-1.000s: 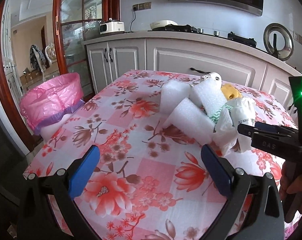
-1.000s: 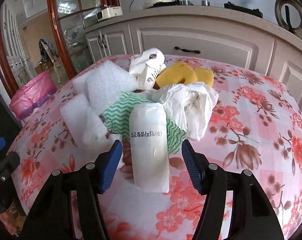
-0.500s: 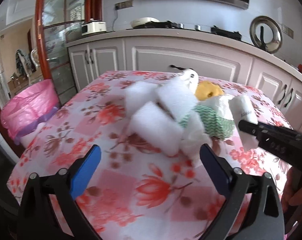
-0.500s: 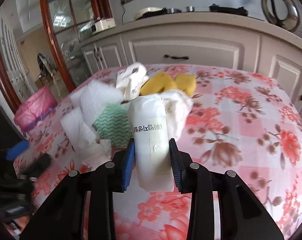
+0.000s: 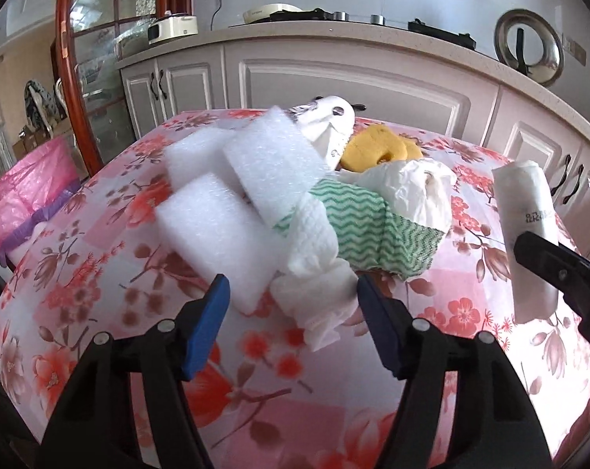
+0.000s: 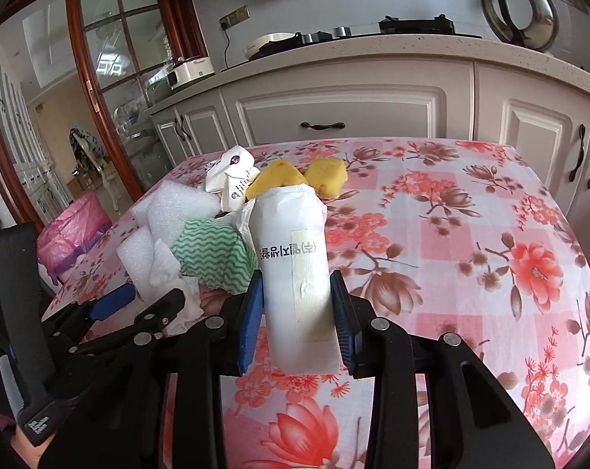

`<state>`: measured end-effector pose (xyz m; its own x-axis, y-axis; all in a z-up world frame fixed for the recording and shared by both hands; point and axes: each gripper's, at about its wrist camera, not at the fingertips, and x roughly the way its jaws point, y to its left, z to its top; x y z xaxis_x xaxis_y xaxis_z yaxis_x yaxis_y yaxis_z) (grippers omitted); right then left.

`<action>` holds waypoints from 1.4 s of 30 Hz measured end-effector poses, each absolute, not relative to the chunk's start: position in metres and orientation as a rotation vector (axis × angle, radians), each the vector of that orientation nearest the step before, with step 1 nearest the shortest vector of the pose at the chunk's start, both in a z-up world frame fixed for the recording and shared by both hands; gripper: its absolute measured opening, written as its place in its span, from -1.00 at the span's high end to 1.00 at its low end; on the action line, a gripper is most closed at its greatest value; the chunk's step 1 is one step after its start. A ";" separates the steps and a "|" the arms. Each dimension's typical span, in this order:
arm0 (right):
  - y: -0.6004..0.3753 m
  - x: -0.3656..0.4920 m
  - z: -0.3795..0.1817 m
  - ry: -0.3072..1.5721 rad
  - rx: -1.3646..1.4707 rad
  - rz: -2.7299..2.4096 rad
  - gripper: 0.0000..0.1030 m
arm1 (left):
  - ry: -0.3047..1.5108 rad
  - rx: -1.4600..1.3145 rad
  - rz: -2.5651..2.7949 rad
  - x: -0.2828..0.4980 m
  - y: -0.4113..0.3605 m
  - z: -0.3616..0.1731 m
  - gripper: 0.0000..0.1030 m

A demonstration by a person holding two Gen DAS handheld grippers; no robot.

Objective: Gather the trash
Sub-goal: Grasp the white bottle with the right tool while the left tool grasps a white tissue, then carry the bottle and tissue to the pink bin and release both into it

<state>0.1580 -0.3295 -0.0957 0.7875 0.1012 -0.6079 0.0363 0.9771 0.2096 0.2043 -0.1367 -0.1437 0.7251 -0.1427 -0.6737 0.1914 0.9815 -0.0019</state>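
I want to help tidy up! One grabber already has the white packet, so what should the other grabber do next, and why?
Probably finish closing the left gripper on the crumpled paper towel. Its jaws are closing with the towel between them, not yet pinched. The right gripper already clamps the white packet, and the pink-lined bin waits at the table's left.

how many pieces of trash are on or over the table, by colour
white foam blocks: 3
white paper towel wad, tissue, crumpled wrapper, wrapped roll: 4
yellow sponge pieces: 2
green zigzag cloth: 1
total: 10
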 end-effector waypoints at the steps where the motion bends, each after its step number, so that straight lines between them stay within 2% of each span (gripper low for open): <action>1: -0.330 0.157 -0.096 0.665 0.219 0.036 0.35 | 0.737 0.081 -0.186 0.205 -0.140 -0.145 -0.20; 2: -0.331 0.157 -0.097 0.667 0.223 0.037 0.35 | 0.738 0.088 -0.186 0.206 -0.143 -0.146 -0.13; 4: -0.331 0.156 -0.098 0.665 0.229 0.038 0.35 | 0.736 0.096 -0.192 0.207 -0.146 -0.147 0.13; 5: -0.332 0.156 -0.098 0.665 0.230 0.039 0.35 | 0.739 0.100 -0.204 0.208 -0.148 -0.147 0.35; 8: -0.332 0.155 -0.099 0.665 0.231 0.041 0.35 | 0.723 0.107 -0.216 0.205 -0.150 -0.145 0.46; 27: -0.287 0.145 -0.077 0.640 0.152 0.101 0.35 | 0.598 0.069 -0.196 0.160 -0.095 -0.098 0.46; 42: -0.206 0.136 -0.064 0.628 0.041 0.242 0.35 | 0.525 0.003 -0.075 0.135 -0.011 -0.079 0.46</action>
<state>0.1362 -0.2056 -0.0644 0.7822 0.2363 -0.5764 -0.2117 0.9710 0.1108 0.1347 -0.0114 -0.0788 0.8625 -0.0705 -0.5012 0.0720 0.9973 -0.0164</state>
